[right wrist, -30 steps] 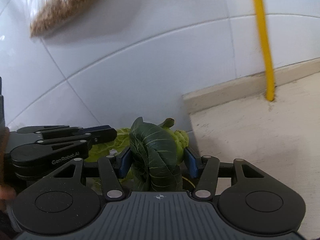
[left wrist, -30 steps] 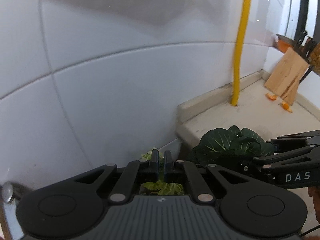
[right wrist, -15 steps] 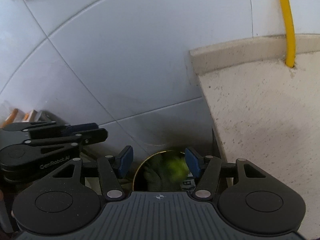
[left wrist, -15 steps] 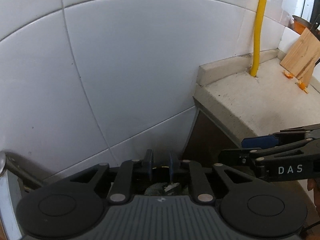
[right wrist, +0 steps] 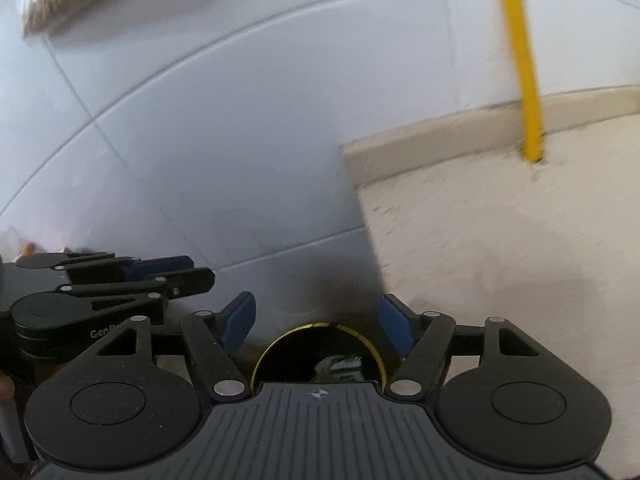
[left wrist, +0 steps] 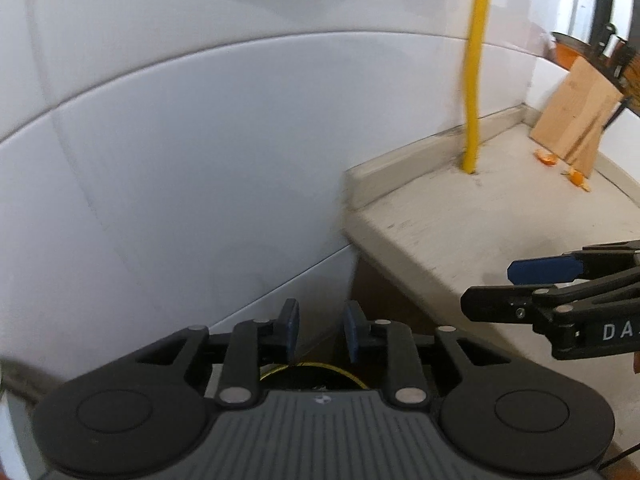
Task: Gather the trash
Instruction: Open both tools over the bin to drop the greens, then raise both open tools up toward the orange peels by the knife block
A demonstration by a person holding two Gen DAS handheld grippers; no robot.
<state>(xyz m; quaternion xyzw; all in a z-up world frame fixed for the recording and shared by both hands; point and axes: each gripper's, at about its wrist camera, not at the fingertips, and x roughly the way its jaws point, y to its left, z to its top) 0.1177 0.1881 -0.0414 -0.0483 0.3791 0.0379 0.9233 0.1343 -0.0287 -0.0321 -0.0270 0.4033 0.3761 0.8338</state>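
A round bin with a gold rim (right wrist: pixel 320 325) stands below the counter's end; green and white scraps (right wrist: pixel 340 366) lie inside it. My right gripper (right wrist: pixel 318 322) hovers above the bin, its jaws opening wide with nothing between them. My left gripper (left wrist: pixel 320 330) is beside it on the left, jaws opening a little and empty, with the bin's rim (left wrist: pixel 312 366) just below its blue pads. In the left wrist view the right gripper (left wrist: pixel 536 284) reaches in from the right. In the right wrist view the left gripper (right wrist: pixel 176 270) shows at the left.
A beige stone counter (left wrist: pixel 500 224) ends at a white tiled wall (left wrist: pixel 200 160). A yellow pipe (left wrist: pixel 476 80) rises from the counter. A wooden board (left wrist: pixel 576 112) leans in the far corner with orange peel bits (left wrist: pixel 546 156) beside it.
Both grippers held leafy greens a second ago; the leaves have dropped into the bin. Both jaws have widened and now stand empty over the bin.
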